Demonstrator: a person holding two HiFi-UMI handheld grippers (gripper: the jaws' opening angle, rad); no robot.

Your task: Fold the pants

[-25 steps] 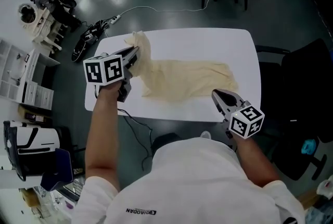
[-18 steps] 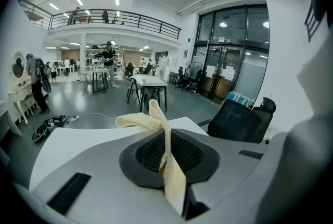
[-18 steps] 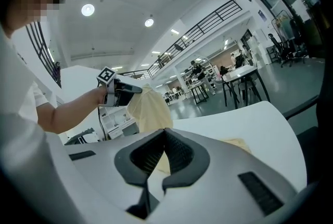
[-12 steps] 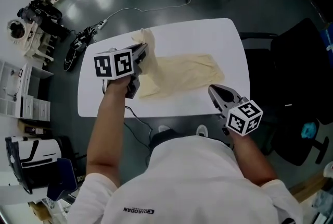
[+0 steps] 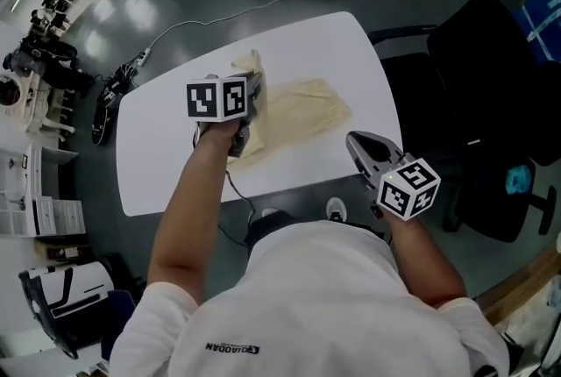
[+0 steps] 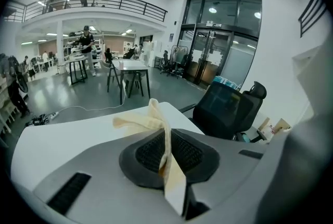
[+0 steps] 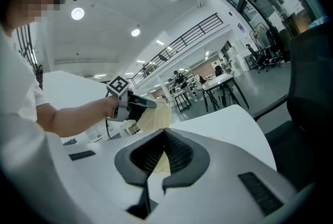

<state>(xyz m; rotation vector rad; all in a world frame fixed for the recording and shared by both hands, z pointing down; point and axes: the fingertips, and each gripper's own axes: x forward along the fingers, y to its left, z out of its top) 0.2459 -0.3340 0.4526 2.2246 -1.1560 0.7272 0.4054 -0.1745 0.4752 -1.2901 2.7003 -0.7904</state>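
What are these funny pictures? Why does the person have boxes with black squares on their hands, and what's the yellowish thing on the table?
There is no robot here. A person holds a grabbing tool in each hand, like big tongs, and the patterned boxes are part of those tools. The picture from above comes from a camera on the person's head, looking down. The other two come from small cameras riding on each tool, looking along its two jaws. On the white table lies a pair of cream-coloured pants, waiting to be folded. The left tool is pinched shut on an edge of the pants; its own view shows the cloth squeezed between the jaws. The right tool is closed with nothing in it, near the table's edge. A black chair stands beside the table.
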